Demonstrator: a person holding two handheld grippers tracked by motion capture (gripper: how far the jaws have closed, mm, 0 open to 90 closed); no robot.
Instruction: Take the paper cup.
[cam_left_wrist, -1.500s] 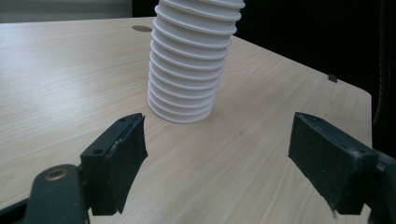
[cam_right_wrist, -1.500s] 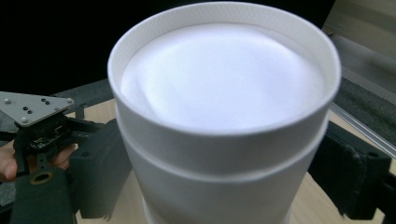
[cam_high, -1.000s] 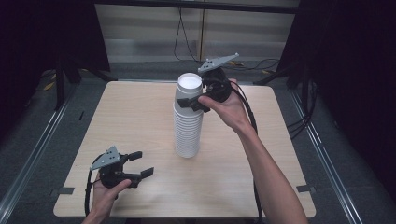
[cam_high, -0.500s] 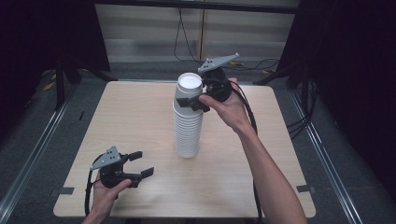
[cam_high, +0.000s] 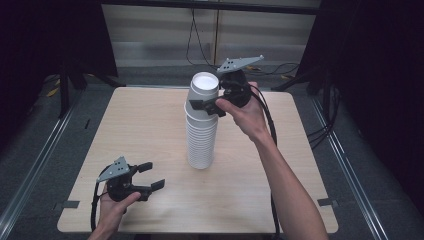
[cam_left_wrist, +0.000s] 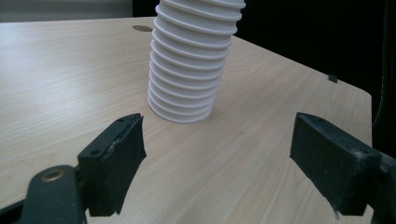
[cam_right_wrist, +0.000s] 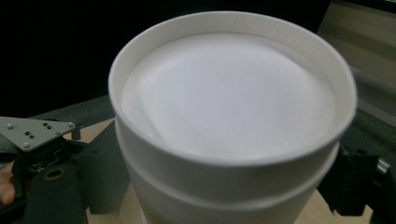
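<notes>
Two grippers are in your hands at the wooden table (cam_high: 150, 125). Your left gripper (cam_high: 150, 176) rests low at the near left corner, its body in your left hand (cam_high: 114, 207), its jaws pointing toward the middle of the table. Those jaws stand spread apart with bare tabletop between them and nothing pinched; in the left gripper view the foot of the cup stack (cam_left_wrist: 191, 60) stands ahead of them, well apart from both pads.

Moving right, the stack of white paper cups (cam_high: 202, 125) stands upright on the table near its middle, a tall column of nested rims with the open mouth of the top cup (cam_high: 205, 87) facing up. The column leans very slightly.

Further right, your right gripper (cam_high: 205, 104) is up at the top of the stack, held level by your right hand (cam_high: 247, 112), with the grey plate uppermost and the cable trailing back along your forearm. Its jaws sit on either side of the top cups, one against the near wall just under the rim, and they look closed on the top cup. In the right gripper view the top cup (cam_right_wrist: 233, 116) sits between the two black jaws, and the rim of the next cup shows just beneath it.
</notes>
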